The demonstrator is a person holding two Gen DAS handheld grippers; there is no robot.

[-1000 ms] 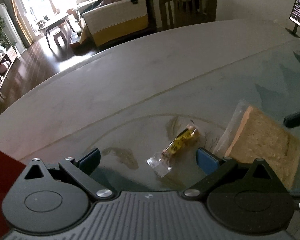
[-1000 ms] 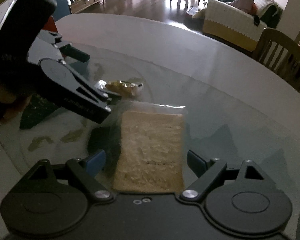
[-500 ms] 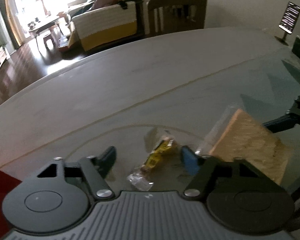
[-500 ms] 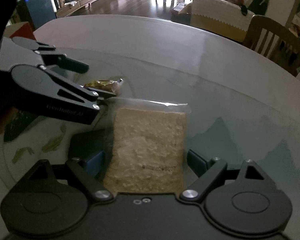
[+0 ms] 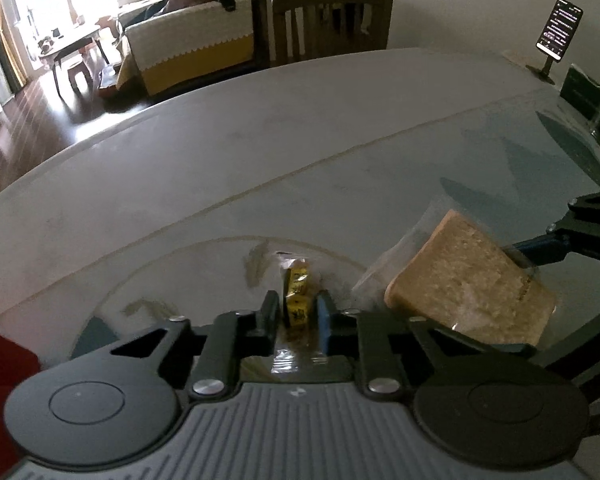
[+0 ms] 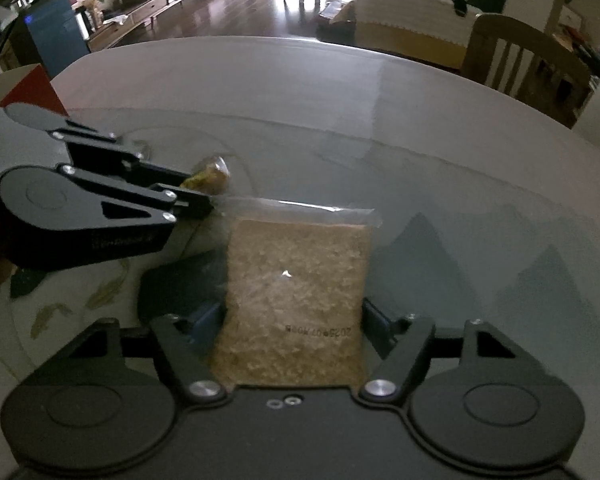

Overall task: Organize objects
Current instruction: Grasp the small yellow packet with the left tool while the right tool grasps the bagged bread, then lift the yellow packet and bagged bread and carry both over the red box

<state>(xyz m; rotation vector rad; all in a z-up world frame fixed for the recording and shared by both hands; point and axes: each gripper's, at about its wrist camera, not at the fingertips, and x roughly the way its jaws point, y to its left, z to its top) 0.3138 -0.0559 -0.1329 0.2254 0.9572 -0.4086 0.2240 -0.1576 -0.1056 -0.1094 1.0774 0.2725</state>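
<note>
The round table (image 5: 260, 128) with its glass turntable (image 6: 480, 208) is filling most of both views, and a wooden chair (image 5: 328, 20) is standing at its far edge. On the right rim a phone on a stand (image 5: 558, 28) is showing a lit screen.

The bagged bread slice (image 6: 296, 300) is sitting between the fingers of the right gripper (image 6: 294, 320), which are pressing against its two long sides; seen from the left wrist camera, the slice is tilting up off the glass (its clear wrapper is trailing beyond the far end).

The left gripper (image 5: 298, 320) is pinching the small yellow wrapped candy (image 5: 296, 300) with its fingers nearly closed, the candy standing lengthwise between the pads just beside the bread. From the right wrist view the candy's tip is poking out past the left fingertips (image 6: 198, 204), close over the glass.
</note>
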